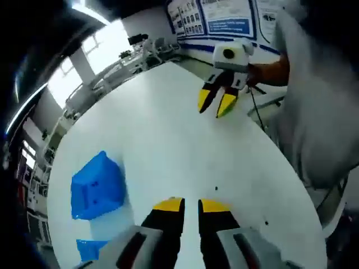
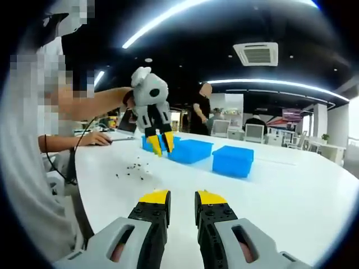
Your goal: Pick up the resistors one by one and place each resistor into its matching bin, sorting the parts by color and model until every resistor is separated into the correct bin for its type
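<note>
In the left gripper view, a blue bin [image 1: 96, 186] is seen at the lower left on the white table [image 1: 168, 134], with the corner of a second blue bin [image 1: 90, 247] just below it at the frame's edge. The left gripper [image 1: 190, 206] rises from the bottom centre, its yellow-tipped jaws held slightly apart over the bare tabletop with nothing between them. A few dark specks, too small to identify, are scattered on the table to the right of the jaws. Toward the upper right, the right gripper [image 1: 217, 104] is held by a hand above the far table edge; its yellow tips are parted and nothing is seen between them. In the right gripper view, a person's sleeve and forearm occupy the left side. The resistors [image 2: 132, 168] are seen as a loose scatter of small dark pieces on the table, left of centre and short of the bins. Above and just beyond them the left gripper [image 2: 162, 143] hangs tips-down, with a narrow gap between its jaws and no part gripped. Behind it lie a small bin [image 2: 147, 143], a wider bin [image 2: 192, 150] and, further right and apart from these, another bin [image 2: 233, 160]. The right gripper [image 2: 183, 197] is shown at bottom centre, jaws parted and unloaded.
</note>
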